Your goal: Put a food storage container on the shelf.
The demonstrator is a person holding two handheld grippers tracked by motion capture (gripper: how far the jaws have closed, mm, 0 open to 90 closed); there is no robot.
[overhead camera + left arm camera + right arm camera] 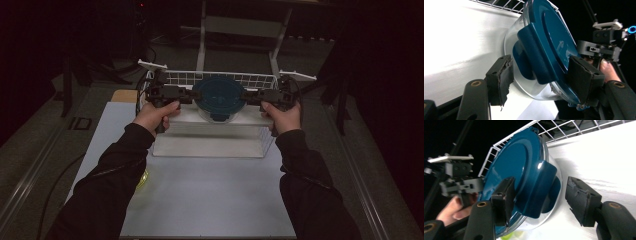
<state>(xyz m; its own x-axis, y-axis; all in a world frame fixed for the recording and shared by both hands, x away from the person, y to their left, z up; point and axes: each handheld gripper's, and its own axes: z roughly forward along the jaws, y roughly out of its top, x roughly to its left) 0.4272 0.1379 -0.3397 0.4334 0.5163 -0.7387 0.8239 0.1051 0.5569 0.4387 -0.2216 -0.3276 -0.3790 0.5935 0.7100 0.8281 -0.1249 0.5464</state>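
Note:
A round glass container with a dark blue clip lid [218,95] sits between my two grippers, over the white wire rack [250,78]. My left gripper [192,95] grips its left rim. In the left gripper view, the left gripper [541,75] has one pad on the glass and the other on the lid [549,42]. My right gripper [247,96] is at the opposite rim. In the right gripper view, the right gripper [539,195] has one pad against the lid [519,162], while the other pad [579,200] stands clear of the glass.
The rack's white tray [207,145] stands on a pale mat [210,200] that covers the table's middle. A small yellow-green object [143,179] lies beside the left sleeve. A tan board [125,95] shows at the far left corner. Dark floor surrounds the table.

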